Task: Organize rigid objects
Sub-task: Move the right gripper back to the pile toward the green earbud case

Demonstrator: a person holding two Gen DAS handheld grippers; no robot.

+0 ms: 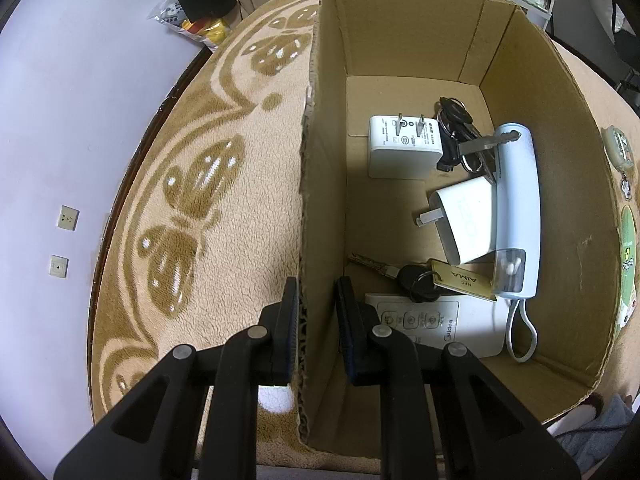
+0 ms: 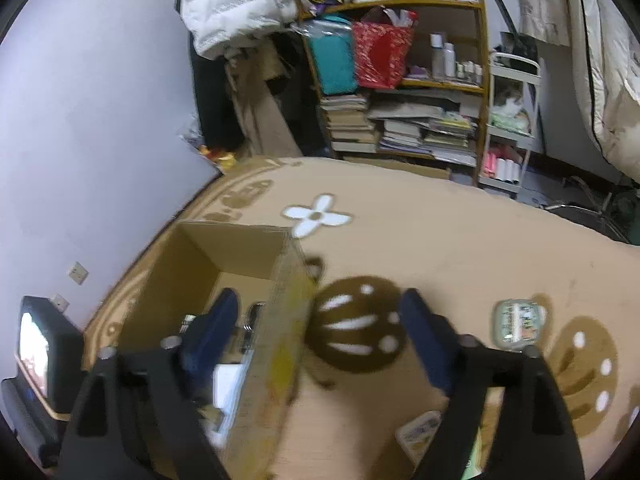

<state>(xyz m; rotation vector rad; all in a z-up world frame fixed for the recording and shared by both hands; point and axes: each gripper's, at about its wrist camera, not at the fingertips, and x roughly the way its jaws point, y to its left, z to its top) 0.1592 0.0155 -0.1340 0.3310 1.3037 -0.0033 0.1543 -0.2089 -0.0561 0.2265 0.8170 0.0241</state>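
Observation:
An open cardboard box point(image 1: 532, 92) stands on a beige patterned rug. Inside lie a white charger point(image 1: 404, 148), a bunch of keys point(image 1: 460, 132), a pale blue handheld device with a strap point(image 1: 516, 208), a second white plug point(image 1: 464, 220), a key with a gold tag point(image 1: 460, 280) and a white remote point(image 1: 436, 324). My left gripper point(image 1: 316, 312) is clamped on the box's left wall, one finger outside and one inside. In the blurred right wrist view, my right gripper point(image 2: 316, 332) hangs open above the box's point(image 2: 208, 256) right wall, holding nothing.
On the rug point(image 2: 460, 240) right of the box lie a small pale green keychain case point(image 2: 516, 320) and a yellow-white packet point(image 2: 420, 432). A cluttered bookshelf point(image 2: 400, 120) stands behind. A lilac wall point(image 1: 60, 120) borders the rug's left edge. A small screen point(image 2: 36, 352) sits at the far left.

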